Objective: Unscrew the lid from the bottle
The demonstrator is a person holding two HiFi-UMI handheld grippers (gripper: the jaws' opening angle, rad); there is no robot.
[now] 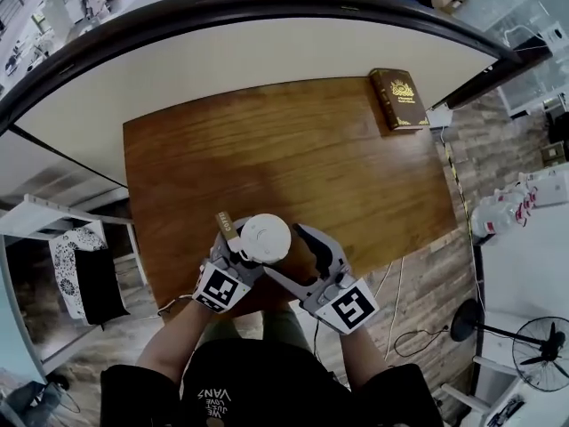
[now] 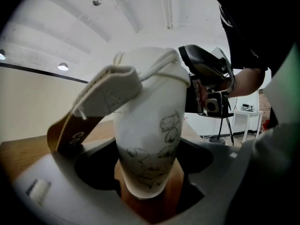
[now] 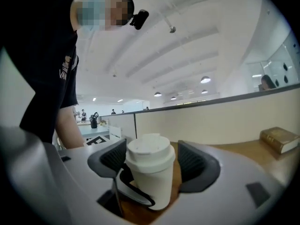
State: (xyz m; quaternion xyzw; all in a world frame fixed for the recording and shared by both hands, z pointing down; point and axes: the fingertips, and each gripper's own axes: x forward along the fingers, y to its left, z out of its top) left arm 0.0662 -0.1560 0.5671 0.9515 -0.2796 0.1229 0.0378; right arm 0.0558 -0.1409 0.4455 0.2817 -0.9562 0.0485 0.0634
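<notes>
A white bottle (image 2: pixel 150 139) with drawn sketches stands near the front edge of the wooden table (image 1: pixel 293 149). Its white lid (image 1: pixel 265 237) faces up in the head view. My left gripper (image 1: pixel 242 258) is shut on the bottle's lower body (image 2: pixel 150 182). A beige and brown strap (image 2: pixel 98 102) hangs off the bottle's top. My right gripper (image 1: pixel 283 251) reaches in from the right at lid height. In the right gripper view the lid (image 3: pixel 150 151) sits between the two ribbed pads (image 3: pixel 115 156), which close on its sides.
A brown book (image 1: pixel 399 98) lies at the table's far right corner. A curved white ledge (image 1: pixel 267 52) runs behind the table. A chair (image 1: pixel 76 269) stands to the left and a floor fan (image 1: pixel 542 354) to the right.
</notes>
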